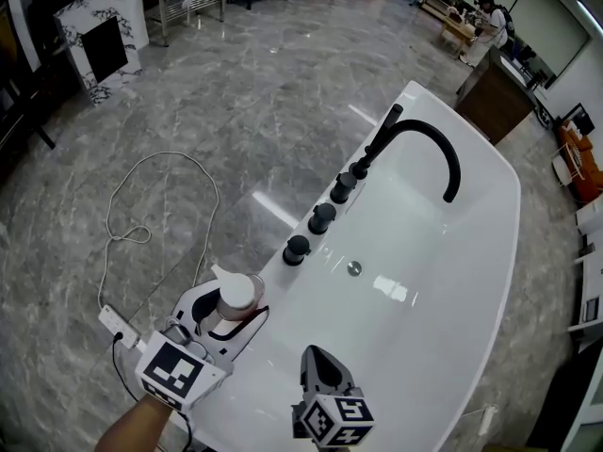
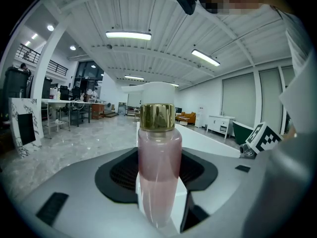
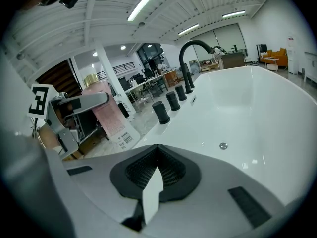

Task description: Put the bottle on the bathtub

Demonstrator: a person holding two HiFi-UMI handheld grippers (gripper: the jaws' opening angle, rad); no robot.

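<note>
One bottle [image 2: 157,177] clamped in left gripper [image 1: 226,316]; right gripper [image 3: 153,182] closed, empty.
We judge it rigid, slick, part-full: hold mid-body, between the pads.

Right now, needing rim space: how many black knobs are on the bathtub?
4 knobs in one row along the bathtub rim: nearest, second, third, smallest beside the spout.

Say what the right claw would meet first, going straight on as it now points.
Probably the white inner wall of the bathtub, below the nearest black knob; nothing else lies before the right claw. Depth is unclear.
</note>
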